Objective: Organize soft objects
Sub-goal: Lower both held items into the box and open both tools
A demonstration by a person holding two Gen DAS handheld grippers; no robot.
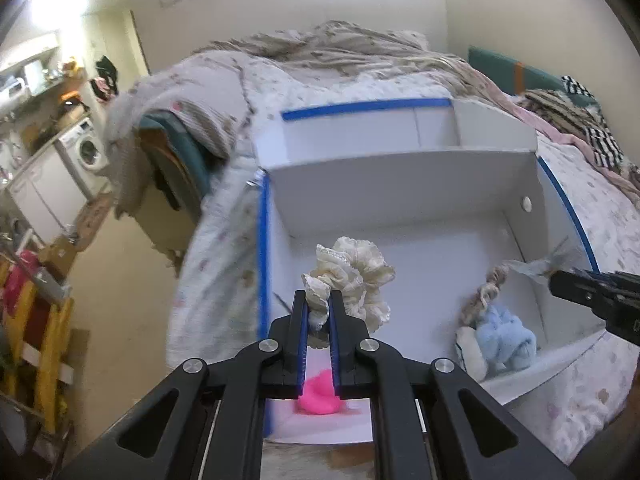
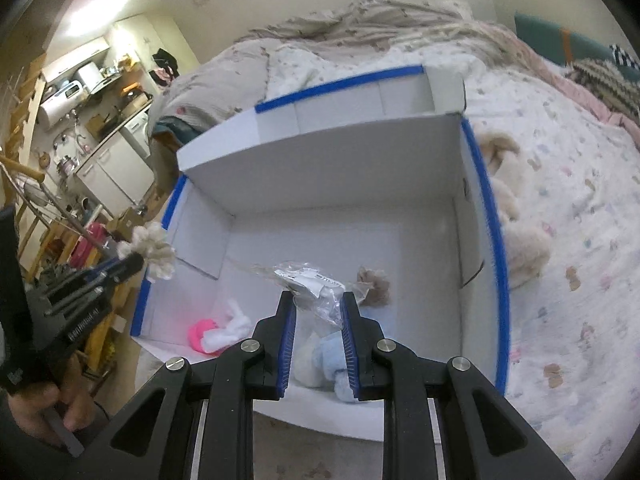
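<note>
A white cardboard box (image 1: 400, 184) with blue tape on its rims lies open on the bed; it also shows in the right wrist view (image 2: 320, 168). My left gripper (image 1: 319, 300) is shut on a cream lace scrunchie (image 1: 356, 276) and holds it above the box; the scrunchie also shows in the right wrist view (image 2: 158, 252). My right gripper (image 2: 318, 300) is closed on a clear plastic packet (image 2: 312, 282) over the box. On the box floor lie a pink soft object (image 1: 320, 394), a light blue fluffy item (image 1: 508, 336) and a beige one (image 2: 374, 280).
The box sits on a floral bedspread (image 2: 560, 260) with a rumpled beige quilt (image 1: 340, 48) behind. A cream plush toy (image 2: 516, 240) lies right of the box. A kitchen area with a washing machine (image 1: 86, 152) is at far left.
</note>
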